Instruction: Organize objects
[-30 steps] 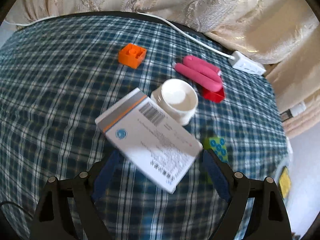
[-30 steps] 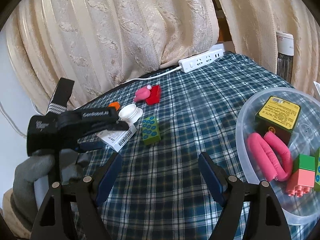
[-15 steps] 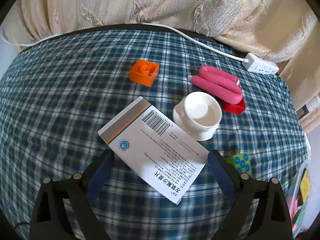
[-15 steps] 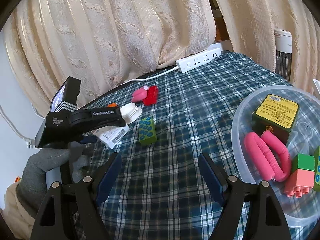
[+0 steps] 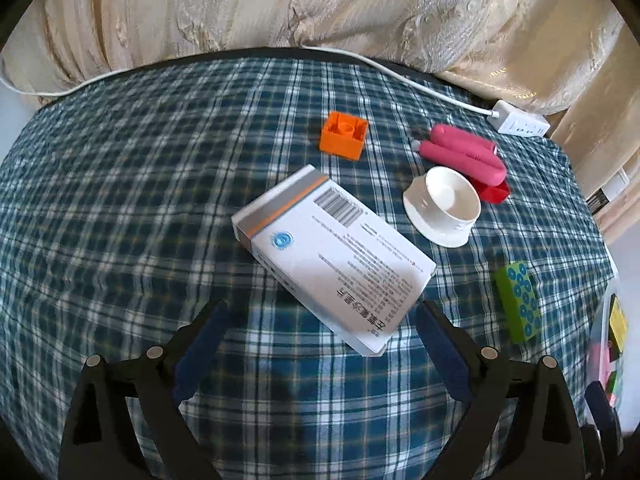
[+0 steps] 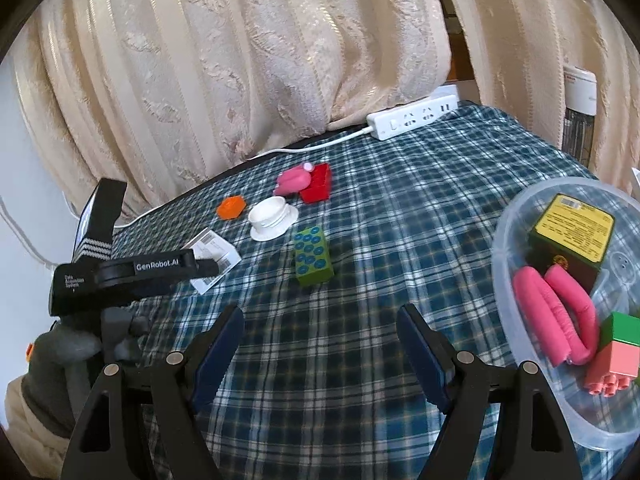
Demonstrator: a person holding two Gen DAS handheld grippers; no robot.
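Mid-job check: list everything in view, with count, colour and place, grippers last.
medicine box: 1, white, on the cloth just ahead of the left jaws
cap: 1, white, right of the medicine box
orange brick: 1, beyond the medicine box
pink roller: 1, lying on the red brick
green brick: 1, blue dots, mid-cloth
tub: 1, clear, far right; holds a yellow-labelled box, a pink roller, green and pink bricks
power strip: 1, white, far edge
curtain: cream, behind
left gripper: open, empty
right gripper: open, empty
gloved hand: grey, holding the left gripper
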